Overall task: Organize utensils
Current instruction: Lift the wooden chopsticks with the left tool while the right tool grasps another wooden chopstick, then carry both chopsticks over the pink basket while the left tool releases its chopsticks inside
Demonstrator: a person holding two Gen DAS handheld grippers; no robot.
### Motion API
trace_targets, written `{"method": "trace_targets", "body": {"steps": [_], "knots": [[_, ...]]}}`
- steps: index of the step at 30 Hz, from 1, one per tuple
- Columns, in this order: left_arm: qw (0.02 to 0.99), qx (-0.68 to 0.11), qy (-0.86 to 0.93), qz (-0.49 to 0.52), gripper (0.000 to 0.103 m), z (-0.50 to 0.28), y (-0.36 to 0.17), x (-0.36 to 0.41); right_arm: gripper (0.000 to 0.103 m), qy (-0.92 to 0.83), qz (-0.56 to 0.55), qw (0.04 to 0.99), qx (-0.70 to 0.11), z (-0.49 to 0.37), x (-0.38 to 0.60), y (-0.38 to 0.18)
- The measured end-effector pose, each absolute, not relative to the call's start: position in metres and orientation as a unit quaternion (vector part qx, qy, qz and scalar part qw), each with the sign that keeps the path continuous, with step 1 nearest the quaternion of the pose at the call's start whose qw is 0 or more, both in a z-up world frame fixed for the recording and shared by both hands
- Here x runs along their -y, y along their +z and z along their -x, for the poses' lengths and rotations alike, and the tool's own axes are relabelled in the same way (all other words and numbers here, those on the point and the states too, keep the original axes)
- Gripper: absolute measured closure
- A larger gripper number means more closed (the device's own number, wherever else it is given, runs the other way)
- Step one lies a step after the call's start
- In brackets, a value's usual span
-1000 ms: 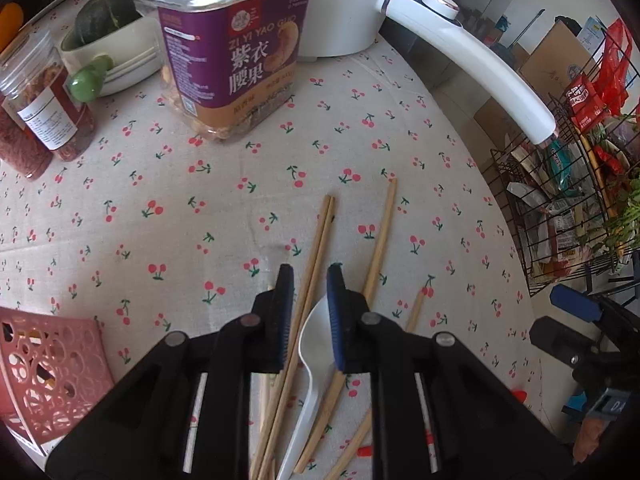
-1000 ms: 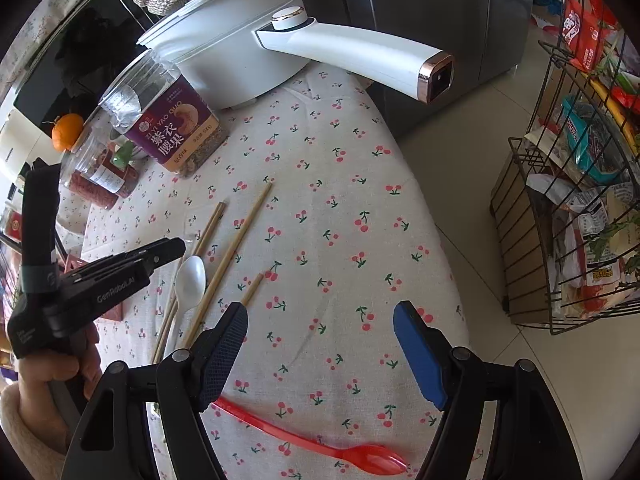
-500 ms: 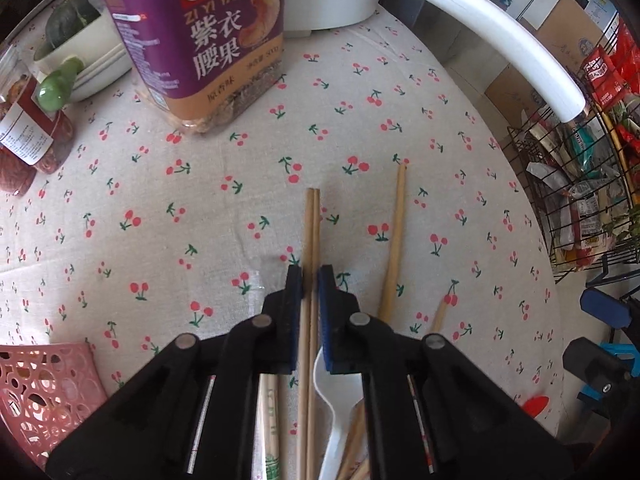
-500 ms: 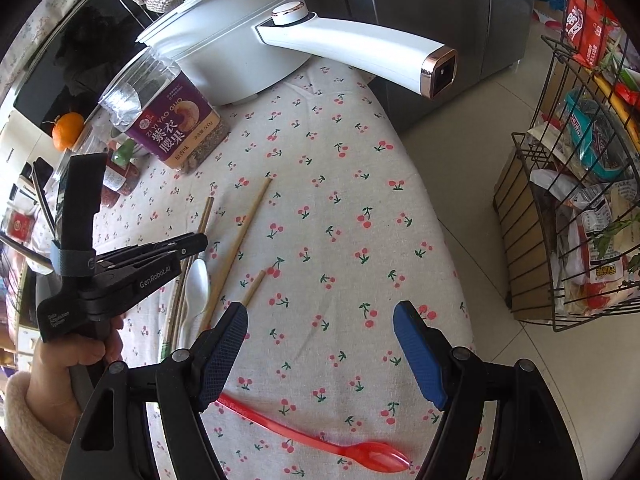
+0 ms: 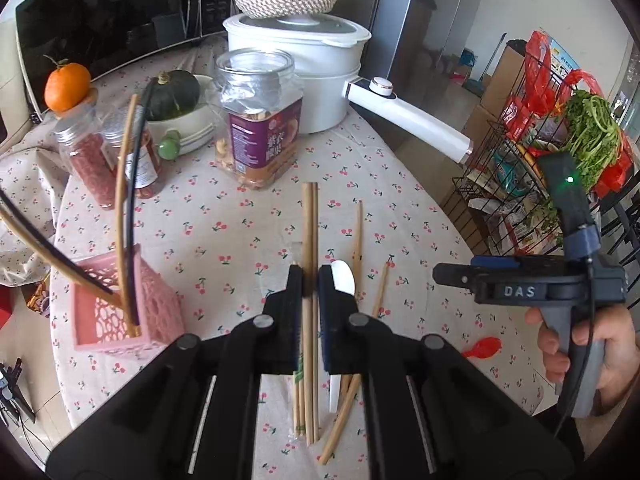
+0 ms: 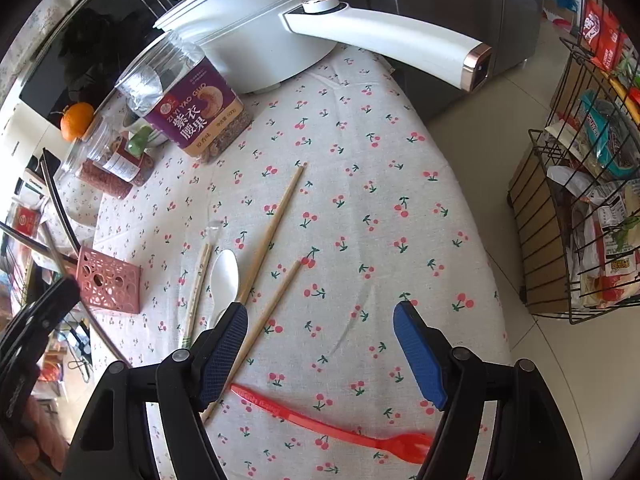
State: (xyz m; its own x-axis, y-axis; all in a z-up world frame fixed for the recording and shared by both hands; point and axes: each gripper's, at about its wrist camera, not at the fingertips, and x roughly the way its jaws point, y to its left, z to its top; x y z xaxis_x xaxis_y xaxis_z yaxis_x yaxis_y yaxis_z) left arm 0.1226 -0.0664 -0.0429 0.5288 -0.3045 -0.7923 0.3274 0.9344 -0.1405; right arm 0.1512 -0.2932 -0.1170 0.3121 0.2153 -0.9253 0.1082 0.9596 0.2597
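A cherry-print tablecloth (image 5: 240, 240) covers a crowded kitchen table backed by a microwave and a white pot (image 5: 304, 64). The left gripper (image 5: 310, 280) is pinching a pair of wooden chopsticks (image 5: 309, 216), gripped partway along so they stick out straight ahead, probably for dropping upright into the pink basket (image 5: 120, 312), which already holds several sticks. The right gripper (image 6: 320, 340) hovers with jaws spread wide, holding nothing. Loose chopsticks (image 6: 276, 224), a white spoon (image 6: 224, 276) and a red fork (image 6: 332, 428) lie on the cloth. The cashew jar (image 5: 260, 120) and spice jars (image 5: 96, 160) stand close beyond the basket.
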Motion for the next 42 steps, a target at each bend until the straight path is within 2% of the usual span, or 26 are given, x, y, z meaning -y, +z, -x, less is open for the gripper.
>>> {"method": "trace_targets", "body": {"steps": [8, 9, 18, 24, 26, 27, 29, 32, 37, 42], "knots": [[0.909, -0.390, -0.148, 0.026, 0.095, -0.076, -0.033, 0.015, 0.026, 0.019, -0.106, 0.782, -0.614, -0.161, 0.262, -0.144], [0.908, -0.392, -0.145, 0.037, 0.098, -0.074, -0.034, 0.010, 0.026, 0.017, -0.105, 0.779, -0.618, -0.162, 0.258, -0.149], [0.904, -0.395, -0.147, 0.068, 0.098, -0.066, -0.034, -0.015, 0.029, -0.008, -0.089, 0.774, -0.627, -0.170, 0.236, -0.175], [0.903, -0.397, -0.151, 0.070, 0.098, -0.064, -0.034, -0.019, 0.050, -0.029, -0.060, 0.787, -0.614, -0.159, 0.211, -0.173], [0.903, -0.397, -0.151, 0.070, 0.098, -0.063, -0.034, -0.019, 0.063, -0.032, -0.037, 0.792, -0.608, -0.156, 0.201, -0.173], [0.903, -0.397, -0.151, 0.070, 0.098, -0.062, -0.034, -0.019, 0.067, -0.034, -0.030, 0.795, -0.605, -0.154, 0.199, -0.173], [0.903, -0.397, -0.151, 0.069, 0.098, -0.062, -0.034, -0.019, 0.085, -0.030, -0.037, 0.797, -0.602, -0.153, 0.199, -0.171], [0.904, -0.396, -0.150, 0.067, 0.098, -0.061, -0.033, -0.019, 0.096, -0.018, -0.096, 0.792, -0.602, -0.153, 0.207, -0.171], [0.906, -0.393, -0.143, 0.068, 0.098, -0.060, -0.032, -0.024, 0.097, 0.009, -0.231, 0.764, -0.602, -0.153, 0.236, -0.174], [0.911, -0.381, -0.142, 0.071, 0.098, -0.056, -0.024, -0.028, 0.097, 0.033, -0.236, 0.789, -0.566, -0.144, 0.235, -0.139]]}}
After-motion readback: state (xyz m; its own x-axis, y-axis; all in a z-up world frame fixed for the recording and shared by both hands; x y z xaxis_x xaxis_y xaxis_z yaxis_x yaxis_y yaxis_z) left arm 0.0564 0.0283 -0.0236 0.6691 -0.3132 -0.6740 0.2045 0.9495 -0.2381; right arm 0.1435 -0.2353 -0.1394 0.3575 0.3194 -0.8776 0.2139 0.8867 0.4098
